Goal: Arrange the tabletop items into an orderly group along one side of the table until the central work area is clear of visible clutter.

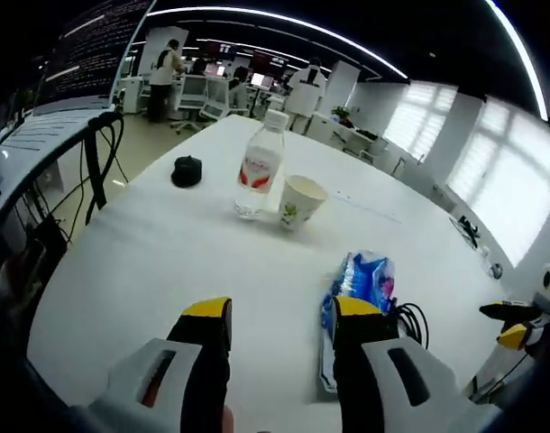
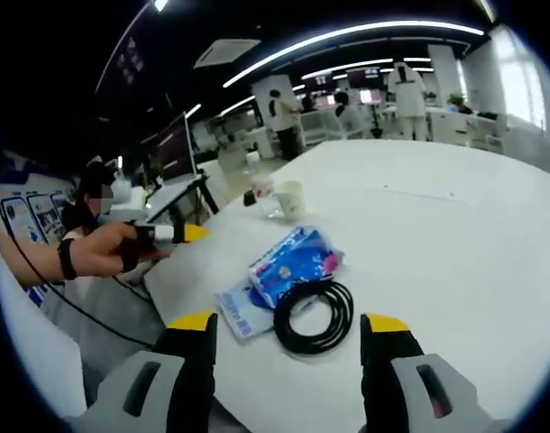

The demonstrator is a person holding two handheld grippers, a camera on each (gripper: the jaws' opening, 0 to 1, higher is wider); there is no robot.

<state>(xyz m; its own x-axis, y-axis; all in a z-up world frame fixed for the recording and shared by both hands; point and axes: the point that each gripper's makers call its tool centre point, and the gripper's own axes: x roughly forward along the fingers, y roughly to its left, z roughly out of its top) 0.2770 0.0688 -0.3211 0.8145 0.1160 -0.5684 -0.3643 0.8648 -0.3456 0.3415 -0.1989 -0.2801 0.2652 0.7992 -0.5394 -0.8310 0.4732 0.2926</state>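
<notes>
On the white table (image 1: 167, 253) stand a clear water bottle (image 1: 260, 167) with a red label and a paper cup (image 1: 300, 200) beside it. A small black object (image 1: 187, 170) lies to their left. My left gripper (image 1: 282, 311) is open above the table's near part, with its right jaw over a blue packet (image 1: 363, 280). My right gripper (image 2: 288, 323) is open just short of a coiled black cable (image 2: 313, 314). The cable lies against the blue packet (image 2: 293, 262), with a flat printed sheet (image 2: 239, 311) beside it. The bottle (image 2: 261, 191) and cup (image 2: 290, 198) stand farther off.
A person's hand (image 2: 104, 248) holds the left gripper (image 2: 171, 234) at the table's edge. A screen (image 1: 95, 50) on a stand with hanging cables stands left of the table. People and desks fill the far end of the room. The table's right half (image 2: 437, 234) is bare.
</notes>
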